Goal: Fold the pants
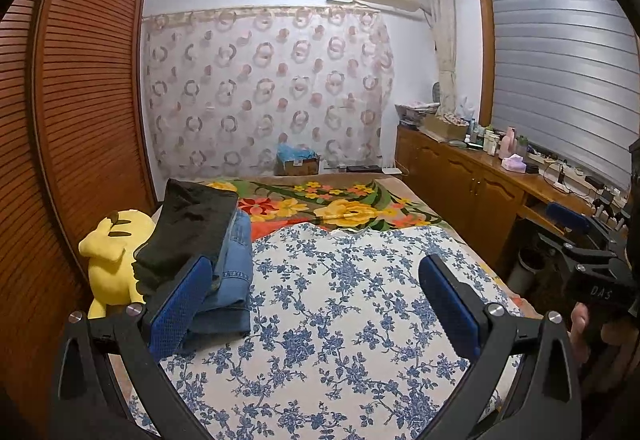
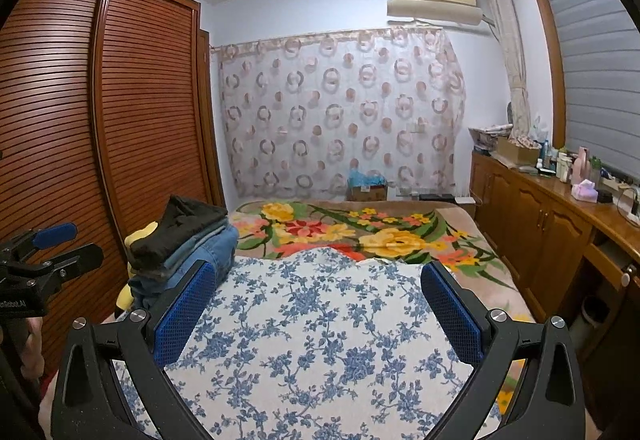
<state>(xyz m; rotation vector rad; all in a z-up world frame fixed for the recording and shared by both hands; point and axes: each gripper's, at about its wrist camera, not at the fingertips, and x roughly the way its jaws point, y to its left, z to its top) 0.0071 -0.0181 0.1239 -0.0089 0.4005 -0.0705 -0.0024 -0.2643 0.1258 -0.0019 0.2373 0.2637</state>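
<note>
Here, folded pants stack (image 1: 200, 240), both claws agape

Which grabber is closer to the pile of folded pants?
Left. The left gripper has one blue finger right beside the pile of folded pants, possibly touching. The right gripper sits further right, over the flowery blue sheet.

Black pants (image 1: 188, 228) topped a stack of blue denim (image 1: 232, 280) left of the left gripper (image 1: 316, 304), whose pads (image 1: 180, 312) were blue mesh on black arms. Below it spread a white cloth (image 1: 340, 320) with blue floral print; ahead lay a blanket (image 1: 344, 207) of yellow and red flowers; a yellow plush toy (image 1: 112, 252) sat at left.
</note>
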